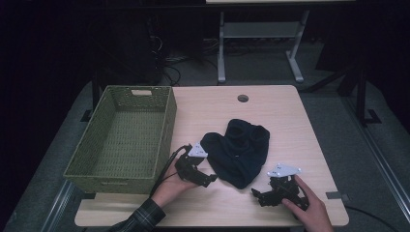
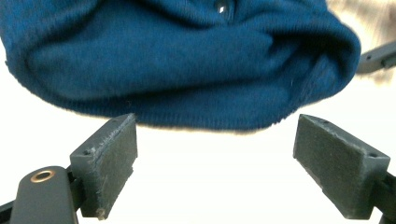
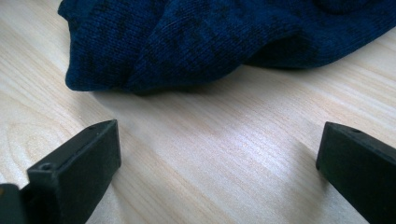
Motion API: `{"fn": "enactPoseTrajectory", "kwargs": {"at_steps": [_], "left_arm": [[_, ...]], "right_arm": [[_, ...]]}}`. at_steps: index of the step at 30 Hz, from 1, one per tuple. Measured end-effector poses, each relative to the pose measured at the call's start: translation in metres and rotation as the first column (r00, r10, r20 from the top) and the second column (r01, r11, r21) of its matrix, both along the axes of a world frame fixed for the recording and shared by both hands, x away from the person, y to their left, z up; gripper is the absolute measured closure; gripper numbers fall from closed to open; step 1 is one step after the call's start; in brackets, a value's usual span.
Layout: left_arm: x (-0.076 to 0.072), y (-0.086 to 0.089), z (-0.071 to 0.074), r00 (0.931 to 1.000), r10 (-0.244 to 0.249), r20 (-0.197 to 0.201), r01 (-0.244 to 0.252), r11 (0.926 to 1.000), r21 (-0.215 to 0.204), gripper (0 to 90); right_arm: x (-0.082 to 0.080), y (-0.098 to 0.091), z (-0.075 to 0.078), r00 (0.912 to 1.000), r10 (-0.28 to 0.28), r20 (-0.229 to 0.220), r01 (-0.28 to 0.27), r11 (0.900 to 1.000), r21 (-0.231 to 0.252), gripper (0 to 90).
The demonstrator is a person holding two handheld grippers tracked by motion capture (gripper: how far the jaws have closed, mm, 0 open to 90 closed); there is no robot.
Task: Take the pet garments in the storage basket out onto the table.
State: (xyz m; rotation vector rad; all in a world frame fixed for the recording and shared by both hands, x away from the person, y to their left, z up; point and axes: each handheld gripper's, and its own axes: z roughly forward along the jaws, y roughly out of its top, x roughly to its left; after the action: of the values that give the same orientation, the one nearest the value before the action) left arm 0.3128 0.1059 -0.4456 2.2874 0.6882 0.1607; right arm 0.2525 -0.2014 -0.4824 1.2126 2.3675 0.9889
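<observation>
Two claws near front edge of surface (image 1: 300,121), both released, jaws spread w/ nothing between. Right claw (image 1: 256,195) toward front-right corner, left claw (image 1: 211,178) nearer front-center, each just short of dark blue knit garment (image 1: 239,150). Garment crumpled mid-surface. Green woven basket (image 1: 167,130) along left edge, reaching back-left corner.

The table (image 1: 285,121) had bare wood at the back and on the right, with room to move there. The big green basket (image 1: 126,135) blocked the left side. The dark blue cloth (image 1: 239,150) lay in the middle, just in front of both wide-apart grippers.
</observation>
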Motion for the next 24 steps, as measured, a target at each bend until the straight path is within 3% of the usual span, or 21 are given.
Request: {"fn": "enactPoseTrajectory", "kwargs": {"at_steps": [7,16,24], "left_arm": [[-0.007,0.001,-0.006,1.0,0.006,-0.007,-0.006,0.9998,0.021,13.3],[-0.01,-0.001,-0.017,0.9999,0.007,-0.011,-0.006,0.9954,0.096,13.0],[-0.011,-0.002,-0.021,0.9998,0.019,0.01,-0.019,0.9951,0.097,12.8]], "right_arm": [[0.0,0.0,0.0,1.0,0.0,0.0,0.0,1.0,0.0,0.0],[0.0,0.0,0.0,1.0,0.0,0.0,0.0,1.0,0.0,0.0],[0.0,0.0,0.0,1.0,0.0,0.0,0.0,1.0,0.0,0.0]]}}
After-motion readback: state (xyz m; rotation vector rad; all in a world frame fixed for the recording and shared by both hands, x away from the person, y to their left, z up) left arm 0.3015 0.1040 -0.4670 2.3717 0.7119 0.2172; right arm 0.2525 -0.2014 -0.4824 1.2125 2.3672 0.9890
